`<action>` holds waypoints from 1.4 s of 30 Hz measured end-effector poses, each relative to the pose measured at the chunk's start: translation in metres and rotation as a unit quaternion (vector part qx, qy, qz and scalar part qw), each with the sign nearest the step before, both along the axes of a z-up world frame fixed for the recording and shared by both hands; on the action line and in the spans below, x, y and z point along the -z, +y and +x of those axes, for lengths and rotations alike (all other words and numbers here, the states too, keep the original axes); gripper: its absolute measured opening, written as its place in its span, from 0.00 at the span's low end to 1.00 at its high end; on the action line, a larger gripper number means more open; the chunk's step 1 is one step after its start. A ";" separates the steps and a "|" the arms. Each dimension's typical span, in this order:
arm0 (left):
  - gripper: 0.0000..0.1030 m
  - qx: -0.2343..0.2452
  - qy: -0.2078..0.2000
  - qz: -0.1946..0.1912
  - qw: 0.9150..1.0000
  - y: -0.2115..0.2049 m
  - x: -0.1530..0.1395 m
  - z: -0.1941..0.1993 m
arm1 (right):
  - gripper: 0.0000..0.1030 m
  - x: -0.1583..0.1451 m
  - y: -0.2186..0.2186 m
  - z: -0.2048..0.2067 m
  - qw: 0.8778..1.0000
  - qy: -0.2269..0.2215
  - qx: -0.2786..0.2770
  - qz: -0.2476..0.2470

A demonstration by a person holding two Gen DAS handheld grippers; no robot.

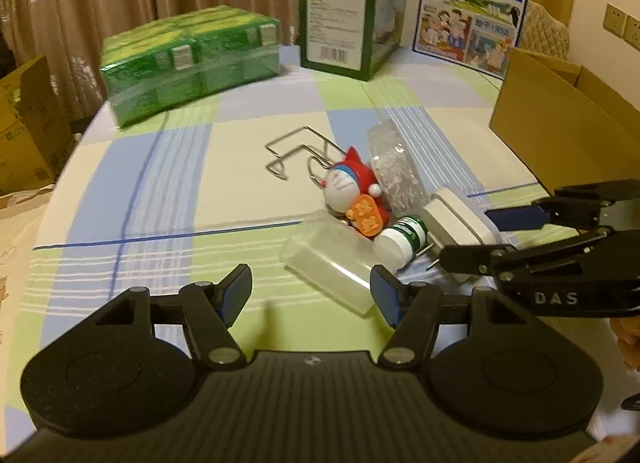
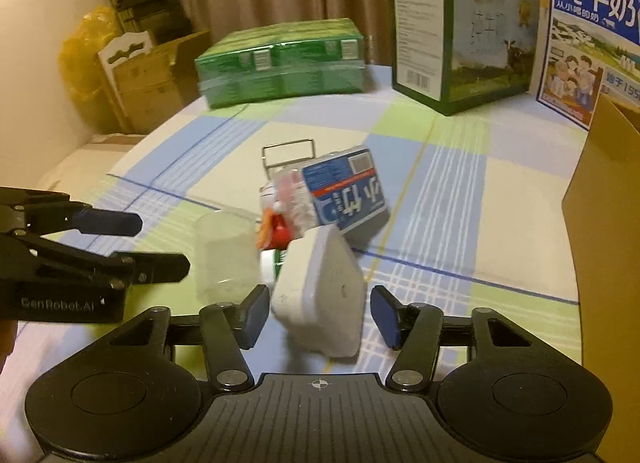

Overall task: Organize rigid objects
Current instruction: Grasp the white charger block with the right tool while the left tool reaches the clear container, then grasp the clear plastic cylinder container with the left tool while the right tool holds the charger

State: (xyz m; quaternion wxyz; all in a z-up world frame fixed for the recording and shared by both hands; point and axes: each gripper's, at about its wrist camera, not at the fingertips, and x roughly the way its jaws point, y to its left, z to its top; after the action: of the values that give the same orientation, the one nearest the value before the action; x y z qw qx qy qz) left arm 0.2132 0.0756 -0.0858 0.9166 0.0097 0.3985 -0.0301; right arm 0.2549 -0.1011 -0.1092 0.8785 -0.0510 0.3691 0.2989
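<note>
A pile of small objects lies on the checked tablecloth (image 1: 160,191). My right gripper (image 2: 320,313) is shut on a white plug adapter (image 2: 320,287), its pads against the adapter's two sides; from the left wrist view the right gripper (image 1: 466,237) comes in from the right. My left gripper (image 1: 310,295) is open just short of a clear plastic jar (image 1: 328,263) lying on its side, which touches neither pad. Behind them lie a red and white cat figure (image 1: 348,191), a green-labelled white bottle (image 1: 400,239), a clear bag of white bits (image 1: 394,171), a blue and white box (image 2: 348,191) and a wire rack (image 1: 296,151).
An open cardboard box (image 1: 552,103) stands at the table's right edge. At the back are wrapped green packs (image 1: 188,59), a green carton (image 1: 340,11) and a blue milk carton (image 1: 476,3). More cardboard boxes (image 1: 24,131) sit on the floor to the left.
</note>
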 end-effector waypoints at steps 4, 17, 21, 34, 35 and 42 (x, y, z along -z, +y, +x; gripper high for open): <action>0.59 0.021 0.008 0.023 0.999 -0.008 0.007 0.007 | 0.47 0.004 0.001 0.006 1.000 0.011 0.007 0.011; 0.75 0.094 0.000 0.030 0.995 -0.015 0.017 0.021 | 0.28 -0.006 -0.011 0.015 0.999 0.013 0.042 0.014; 0.76 0.131 0.004 0.076 0.988 -0.021 0.028 0.025 | 0.28 -0.008 -0.010 0.013 0.999 0.005 0.041 0.008; 0.49 0.124 0.020 0.057 0.990 -0.017 0.030 0.030 | 0.28 -0.013 -0.025 0.015 0.998 0.018 0.065 0.009; 0.49 0.122 0.024 0.052 0.991 -0.016 0.029 0.029 | 0.28 -0.012 -0.026 0.015 0.997 0.020 0.067 0.009; 0.78 0.136 -0.014 0.110 0.984 -0.018 0.028 0.027 | 0.28 -0.011 -0.029 0.014 0.997 0.027 0.070 0.008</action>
State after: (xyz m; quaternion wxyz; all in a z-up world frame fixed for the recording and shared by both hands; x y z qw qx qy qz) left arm 0.2405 0.0580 -0.1137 0.9026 0.1652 0.3817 -0.1107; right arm 0.2685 -0.1301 -0.0980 0.8873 -0.0101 0.3929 0.2413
